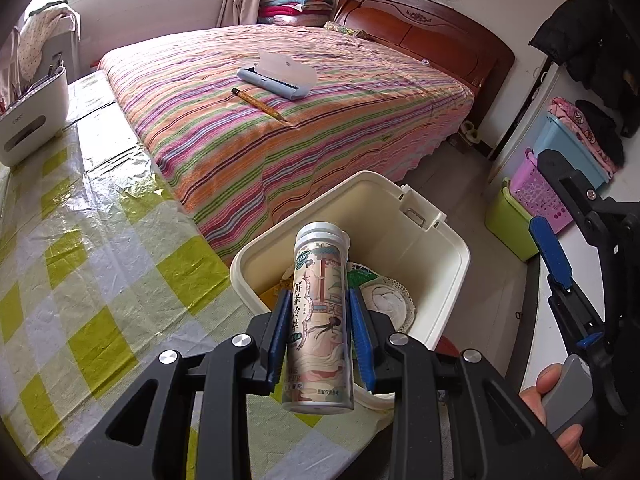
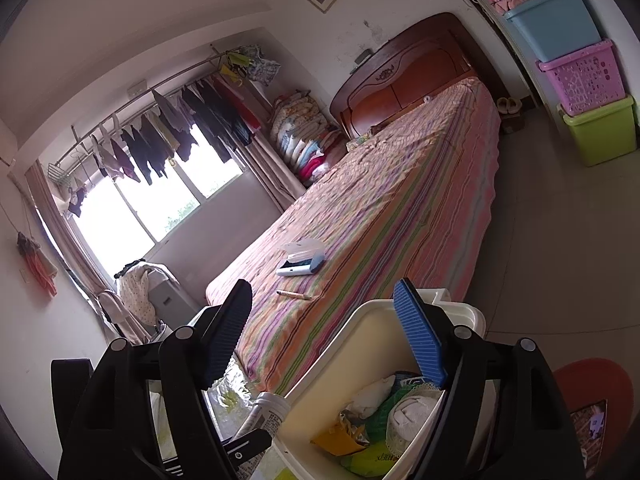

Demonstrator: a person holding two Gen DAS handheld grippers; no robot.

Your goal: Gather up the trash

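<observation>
My left gripper [image 1: 320, 312] is shut on a tall tea bottle [image 1: 318, 320] with a white cap and a printed label, held upright over the near rim of a cream trash bin [image 1: 448, 280]. The bin holds crumpled wrappers and paper [image 2: 380, 420]. My right gripper [image 2: 326, 320] is open and empty above the bin [image 2: 320, 392]; it also shows at the right of the left wrist view [image 1: 556, 256]. The bottle's cap [image 2: 272, 404] shows at the bin's left edge in the right wrist view.
A table with a green checked plastic cloth [image 1: 80, 280] lies left of the bin. A striped bed [image 1: 280, 120] carries a pencil [image 1: 258, 104] and a blue case [image 1: 276, 80]. Stacked plastic baskets [image 2: 588, 80] stand at the right wall. A white caddy [image 1: 28, 120] sits on the table.
</observation>
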